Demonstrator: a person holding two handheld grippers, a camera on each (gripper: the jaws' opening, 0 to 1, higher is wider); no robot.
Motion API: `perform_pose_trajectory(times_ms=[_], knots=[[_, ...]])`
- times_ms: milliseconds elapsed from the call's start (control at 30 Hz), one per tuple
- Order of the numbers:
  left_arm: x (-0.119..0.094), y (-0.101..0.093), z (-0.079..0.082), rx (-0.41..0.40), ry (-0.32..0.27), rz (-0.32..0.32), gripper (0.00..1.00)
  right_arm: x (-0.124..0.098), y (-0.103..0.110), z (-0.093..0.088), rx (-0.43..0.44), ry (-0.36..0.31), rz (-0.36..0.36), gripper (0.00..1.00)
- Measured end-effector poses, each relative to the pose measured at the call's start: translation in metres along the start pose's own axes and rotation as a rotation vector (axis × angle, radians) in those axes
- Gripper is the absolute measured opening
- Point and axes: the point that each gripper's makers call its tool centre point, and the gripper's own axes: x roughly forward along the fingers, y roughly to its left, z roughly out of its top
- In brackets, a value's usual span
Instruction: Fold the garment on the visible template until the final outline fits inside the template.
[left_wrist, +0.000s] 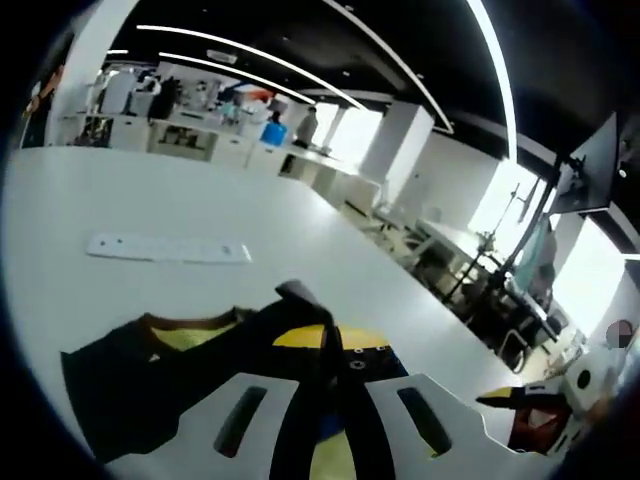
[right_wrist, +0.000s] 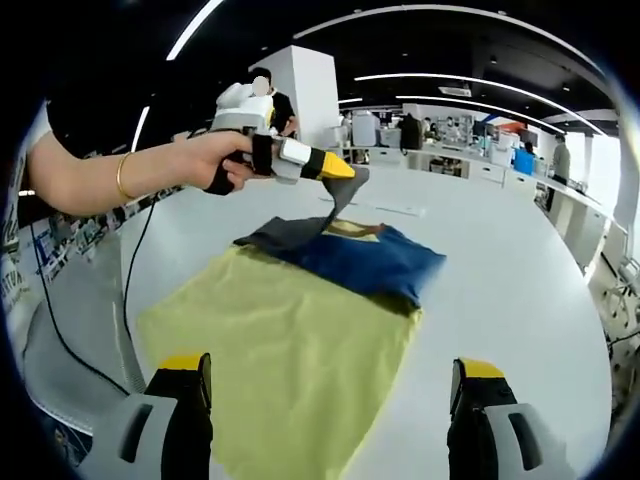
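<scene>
A dark blue and grey garment (right_wrist: 350, 255) lies bunched on the far end of a flat yellow-green sheet (right_wrist: 290, 360) on the white table. I cannot tell whether that sheet is the template or part of the garment. My left gripper (right_wrist: 345, 178), held by a hand, is shut on a dark edge of the garment and lifts it off the pile. In the left gripper view its jaws (left_wrist: 322, 345) pinch dark cloth, above the dark garment (left_wrist: 150, 385) with its yellow-lined neck. My right gripper (right_wrist: 332, 400) stands open over the sheet's near end, holding nothing.
A white power strip (left_wrist: 168, 248) lies on the table (left_wrist: 120, 190) beyond the garment. The right gripper (left_wrist: 515, 402) shows low at the right of the left gripper view. A black cable (right_wrist: 130, 290) runs along the table's left edge. Desks and people are far behind.
</scene>
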Motion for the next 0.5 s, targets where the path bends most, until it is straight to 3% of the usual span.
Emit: perform_pose_trajectory(times_ms=[267, 500], knots=[[0.014, -0.013, -0.034, 0.032, 0.076, -0.026, 0.00, -0.001, -0.004, -0.003, 0.007, 0.004, -0.007, 0.99], [0.025, -0.008, -0.049, 0.024, 0.100, -0.008, 0.00, 0.001, -0.005, -0.006, 0.013, 0.008, -0.006, 0.99]])
